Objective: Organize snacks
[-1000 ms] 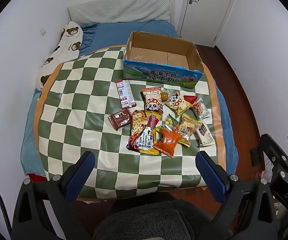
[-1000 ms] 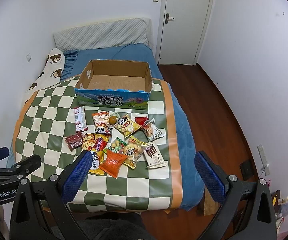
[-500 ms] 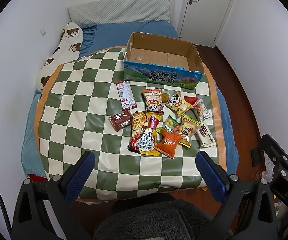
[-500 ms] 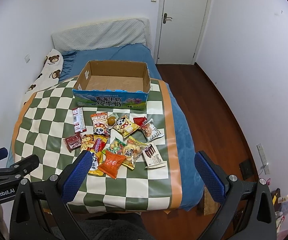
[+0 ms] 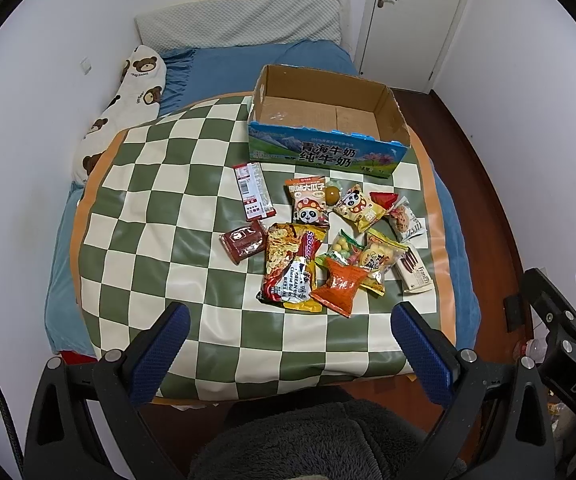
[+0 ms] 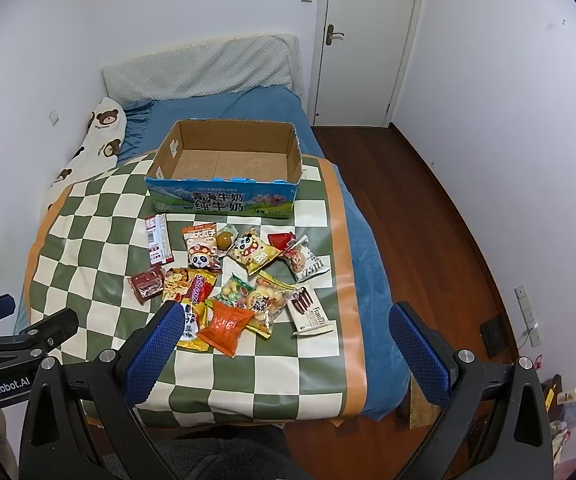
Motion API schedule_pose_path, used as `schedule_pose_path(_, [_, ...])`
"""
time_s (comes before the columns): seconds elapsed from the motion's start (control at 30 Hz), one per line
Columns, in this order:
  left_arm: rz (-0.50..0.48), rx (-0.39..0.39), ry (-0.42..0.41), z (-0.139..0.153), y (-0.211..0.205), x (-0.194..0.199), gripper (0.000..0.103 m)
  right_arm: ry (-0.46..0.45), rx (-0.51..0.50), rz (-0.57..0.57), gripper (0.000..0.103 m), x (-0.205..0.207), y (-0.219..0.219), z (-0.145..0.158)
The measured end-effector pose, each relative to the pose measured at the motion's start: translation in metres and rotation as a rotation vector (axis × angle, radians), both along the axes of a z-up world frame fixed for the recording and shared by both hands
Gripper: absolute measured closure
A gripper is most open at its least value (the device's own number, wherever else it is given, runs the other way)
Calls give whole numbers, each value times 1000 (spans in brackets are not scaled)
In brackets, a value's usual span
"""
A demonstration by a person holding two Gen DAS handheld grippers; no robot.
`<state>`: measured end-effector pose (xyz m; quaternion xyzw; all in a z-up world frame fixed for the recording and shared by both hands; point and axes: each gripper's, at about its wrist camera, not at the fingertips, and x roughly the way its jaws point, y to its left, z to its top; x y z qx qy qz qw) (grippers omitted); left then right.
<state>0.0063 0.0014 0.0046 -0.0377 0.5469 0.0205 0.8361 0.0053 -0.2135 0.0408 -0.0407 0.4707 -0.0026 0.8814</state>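
Observation:
Several snack packets lie in a heap on the green-and-cream checked cloth (image 5: pixel 159 248): an orange packet (image 5: pixel 338 286), a noodle pack (image 5: pixel 292 266), a dark red bar (image 5: pixel 243 240), a red-and-white stick pack (image 5: pixel 253 191), panda packets (image 5: pixel 308 200) and a white biscuit pack (image 5: pixel 416 272). An empty open cardboard box (image 5: pixel 324 120) stands behind them; it also shows in the right wrist view (image 6: pixel 227 160). My left gripper (image 5: pixel 288 344) is open and empty, above the cloth's near edge. My right gripper (image 6: pixel 283 344) is open and empty, near the orange packet (image 6: pixel 225 326).
The cloth covers a blue bed (image 6: pixel 223 108) with a bear-print pillow (image 5: pixel 127 96) at the left and a grey headboard cushion (image 5: pixel 239 20). A white door (image 6: pixel 364 40) and wooden floor (image 6: pixel 428 220) lie to the right. White walls close both sides.
Both grippers have edged slightly forward and down toward the snacks. Nothing on the cloth has moved.

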Motion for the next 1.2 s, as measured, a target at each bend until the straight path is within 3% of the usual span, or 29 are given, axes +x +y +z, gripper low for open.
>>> schedule_pose_path(1.2, [7, 14, -7, -2, -1, 4, 0, 2, 12, -8, 0, -2, 1, -3])
